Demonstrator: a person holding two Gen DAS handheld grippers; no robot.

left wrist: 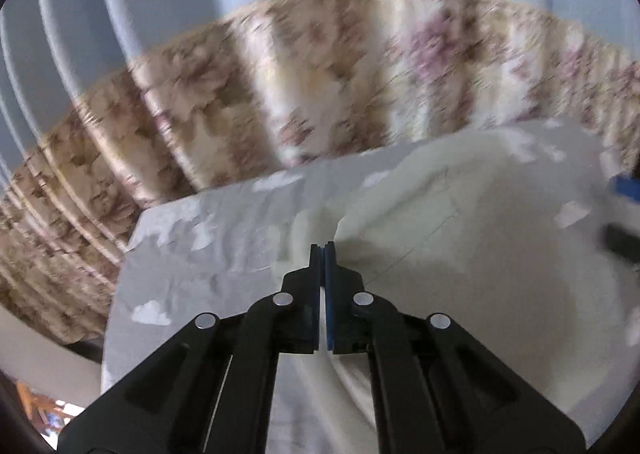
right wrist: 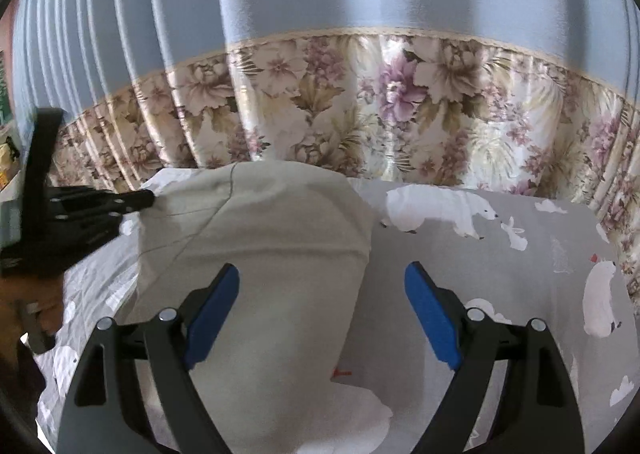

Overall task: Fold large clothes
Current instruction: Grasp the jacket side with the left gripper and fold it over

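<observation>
A cream garment (right wrist: 256, 254) lies on a bed (right wrist: 500, 254) whose grey sheet carries white polar bears, in front of a floral curtain (right wrist: 360, 102). The garment's long axis runs straight away from the right gripper (right wrist: 322, 314), from beneath it toward the curtain, with the far end rounded and bunched. The right gripper hovers over the garment's right edge, its blue pads (right wrist: 214, 310) spread wide with nothing pinched. The left gripper (left wrist: 323, 248) is pressed together on a fold of the cream garment, whose cloth rises in a ridge ahead of its tips; seen from the right gripper it grips the far left corner.
</observation>
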